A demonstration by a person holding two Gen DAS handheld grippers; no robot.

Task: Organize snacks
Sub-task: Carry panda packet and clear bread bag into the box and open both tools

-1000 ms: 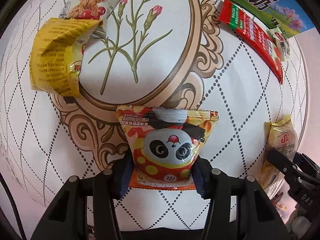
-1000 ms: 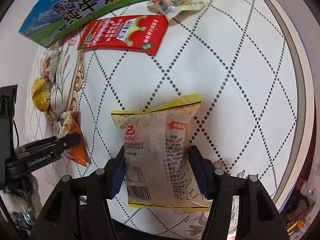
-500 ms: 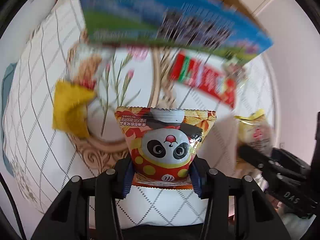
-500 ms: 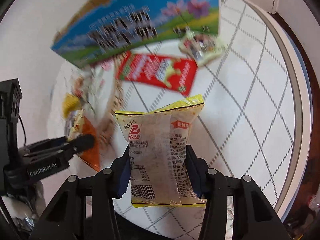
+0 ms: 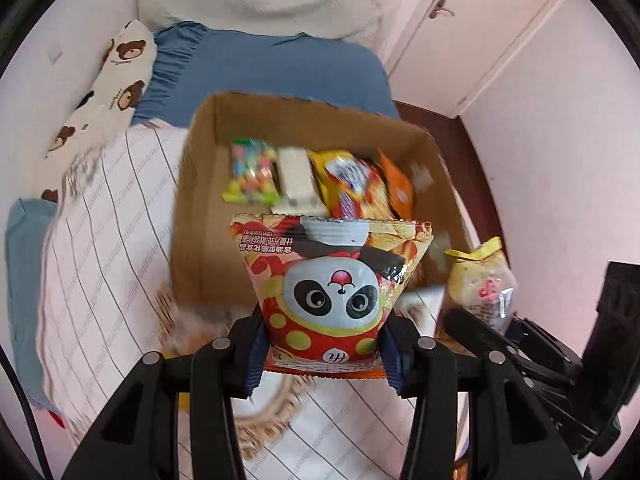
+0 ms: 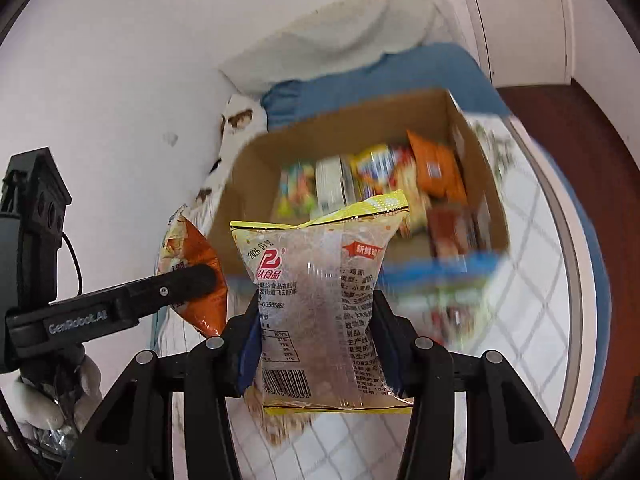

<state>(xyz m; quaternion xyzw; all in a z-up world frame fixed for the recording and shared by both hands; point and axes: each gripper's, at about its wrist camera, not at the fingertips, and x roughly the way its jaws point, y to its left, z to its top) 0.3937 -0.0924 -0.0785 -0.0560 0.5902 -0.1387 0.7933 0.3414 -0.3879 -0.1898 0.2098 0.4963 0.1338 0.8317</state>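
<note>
Left gripper [image 5: 324, 350]: clamped on panda snack bag [image 5: 332, 292], lifted off the table since a second before. Right gripper [image 6: 316, 344]: clamped on yellow packet [image 6: 320, 300], likewise raised. Cardboard box [image 5: 200, 200] at twelve o'clock, part-filled; deposit judged next.

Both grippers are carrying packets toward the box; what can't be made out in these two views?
- Snacks inside the cardboard box: motion-blurred in both views, labels unreadable.
- Box's near floor: hidden behind the panda snack packet (left wrist) and the yellow-edged clear packet (right wrist).
- Table under the box: blurred.
</note>
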